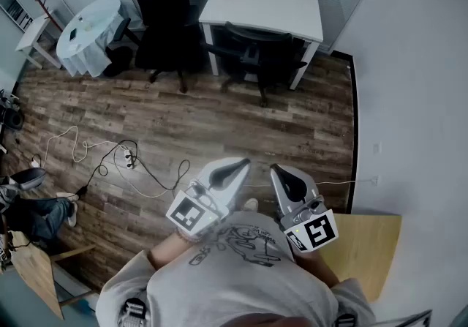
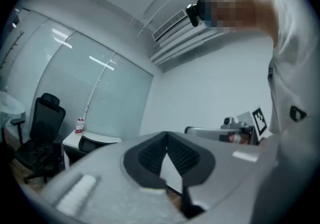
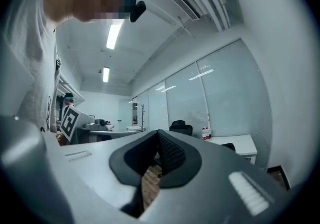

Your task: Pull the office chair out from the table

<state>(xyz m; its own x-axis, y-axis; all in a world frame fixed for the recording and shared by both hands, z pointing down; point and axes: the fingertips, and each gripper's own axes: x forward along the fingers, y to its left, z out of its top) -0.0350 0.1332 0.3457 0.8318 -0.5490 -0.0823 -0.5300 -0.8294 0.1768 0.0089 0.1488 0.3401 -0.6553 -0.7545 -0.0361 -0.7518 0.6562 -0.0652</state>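
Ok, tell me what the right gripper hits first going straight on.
Nothing close: the right gripper has open floor ahead. Farther off its line seems to reach the tall black chair beside the white table; depth is unclear.

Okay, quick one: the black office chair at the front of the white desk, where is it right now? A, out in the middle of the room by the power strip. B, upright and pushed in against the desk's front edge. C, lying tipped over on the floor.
B: in the head view the office chair stands upright with its backrest right at the front edge of the white desk.
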